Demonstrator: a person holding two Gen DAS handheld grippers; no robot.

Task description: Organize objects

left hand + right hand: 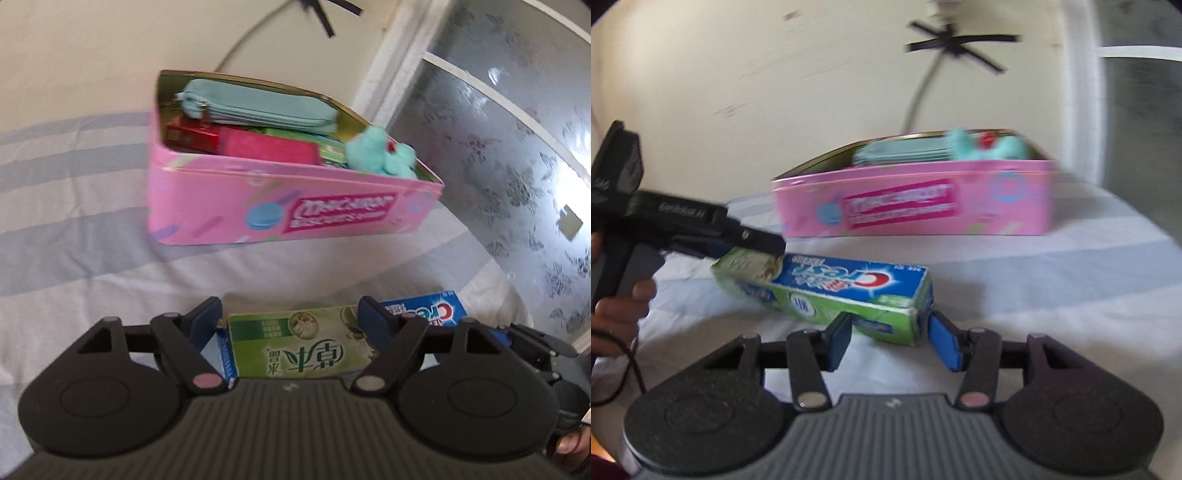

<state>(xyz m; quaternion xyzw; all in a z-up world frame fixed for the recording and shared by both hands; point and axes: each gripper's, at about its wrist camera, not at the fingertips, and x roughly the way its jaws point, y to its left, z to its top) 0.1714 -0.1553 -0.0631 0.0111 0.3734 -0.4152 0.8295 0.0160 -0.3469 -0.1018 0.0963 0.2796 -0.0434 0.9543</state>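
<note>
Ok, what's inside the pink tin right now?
The pink tin holds a light-blue pouch on top, a pink block, a red box and a teal plush. Whatever lies beneath is covered.

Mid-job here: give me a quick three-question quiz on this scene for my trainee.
1. True or false: the pink tin is empty.
2. The toothpaste box lies: A) inside the tin, B) on the striped sheet, C) on the floor.
3. Which gripper's fingers flank the box's Crest-logo end?
Key: 1 false, it holds a teal pouch and more. 2 B. 3 the right gripper.
</note>
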